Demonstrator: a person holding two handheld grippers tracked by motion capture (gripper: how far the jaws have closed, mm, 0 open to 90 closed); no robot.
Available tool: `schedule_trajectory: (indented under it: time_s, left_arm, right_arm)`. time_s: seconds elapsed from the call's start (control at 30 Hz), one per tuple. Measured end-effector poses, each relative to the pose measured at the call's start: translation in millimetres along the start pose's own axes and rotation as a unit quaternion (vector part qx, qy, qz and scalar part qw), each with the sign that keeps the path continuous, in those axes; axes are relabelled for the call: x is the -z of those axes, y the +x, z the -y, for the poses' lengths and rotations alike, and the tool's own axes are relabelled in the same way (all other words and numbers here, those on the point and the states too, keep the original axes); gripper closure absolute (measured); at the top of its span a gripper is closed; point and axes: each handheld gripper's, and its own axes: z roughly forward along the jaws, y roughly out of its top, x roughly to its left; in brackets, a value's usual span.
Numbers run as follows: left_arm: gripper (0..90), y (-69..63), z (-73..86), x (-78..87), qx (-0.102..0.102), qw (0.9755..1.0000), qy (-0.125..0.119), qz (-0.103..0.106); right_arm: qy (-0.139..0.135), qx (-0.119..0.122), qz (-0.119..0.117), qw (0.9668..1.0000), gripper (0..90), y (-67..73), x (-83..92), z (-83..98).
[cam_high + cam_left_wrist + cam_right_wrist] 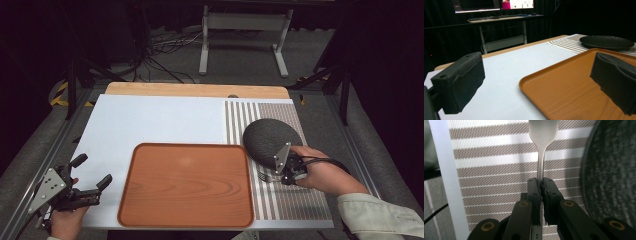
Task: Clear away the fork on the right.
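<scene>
Your silver metal fork [541, 150] is clamped by its handle between the pads of your right gripper [541, 185], which is closed tight on it. The fork's neck and widening head stick out straight ahead of the jaws, over the brown-and-white striped placemat [499, 170]. From above, its tines [265, 176] show just off the near-left rim of the dark speckled round plate [270, 137], near the table's right edge.

Dark room; grey carpet floor [240, 55]; white desk frame [245, 30]; cables [160, 50]; lit monitors [476, 5] behind.
</scene>
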Motion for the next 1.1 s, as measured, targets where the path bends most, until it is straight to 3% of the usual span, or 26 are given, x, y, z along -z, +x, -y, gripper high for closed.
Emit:
schedule_trajectory:
  time_s: [0.13,0.17,0.23,0.37,0.5,0.63,0.67,0.77,0.8,0.83,0.97,1.1]
  left_arm:
    - [0.2,0.2,0.0,0.0,-0.001,1.0000,0.000,-0.001]
    - [0.2,0.0,0.1,-0.1,0.000,1.0000,0.000,0.000]
    - [0.2,0.0,0.1,-0.1,0.000,1.0000,0.000,0.000]
    - [0.2,-0.2,0.8,-0.9,0.002,1.0000,-0.001,-0.001]
    - [0.2,-0.5,0.9,-1.4,0.000,1.0000,0.002,0.001]
    - [0.2,-0.5,1.3,-1.6,0.001,1.0000,0.004,0.001]
    - [0.2,-0.5,1.3,-1.6,0.002,1.0000,0.004,0.001]
    - [0.2,-0.5,1.2,-1.2,0.001,1.0000,0.003,0.001]
    - [0.2,-0.3,1.2,-1.1,0.001,1.0000,0.003,0.001]
    - [0.2,-0.1,1.3,-1.0,0.002,1.0000,0.002,0.000]
    - [0.2,0.0,1.3,-0.9,0.001,1.0000,0.002,0.000]
    - [0.2,-0.9,1.0,-1.4,-0.003,1.0000,0.004,-0.001]
  right_arm:
    - [-0.025,-0.008,0.010,0.9996,85.5,0.4,9.6,0.7]
    - [-0.043,-0.002,0.015,0.9990,85.5,-0.8,14.3,1.5]
    - [-0.047,-0.011,0.017,0.9987,85.5,0.1,16.3,2.1]
    - [-0.091,-0.019,0.030,0.9952,85.5,-0.3,26.0,6.1]
    - [-0.105,-0.031,0.037,0.9933,85.5,2.5,31.6,6.4]
    - [-0.140,-0.037,0.057,0.9878,85.5,5.0,38.9,2.1]
    - [-0.140,-0.037,0.057,0.9878,85.5,5.0,38.9,2.1]
    - [-0.165,-0.044,0.061,0.9835,85.5,5.9,42.5,-1.6]
    - [-0.180,-0.052,0.062,0.9803,85.5,6.2,43.8,-3.2]
    - [-0.180,-0.052,0.062,0.9803,85.5,6.2,43.8,-3.2]
    - [-0.202,-0.066,0.071,0.9747,85.5,8.5,46.7,-7.3]
    - [-0.226,-0.090,0.066,0.9676,85.5,11.6,49.2,-13.6]
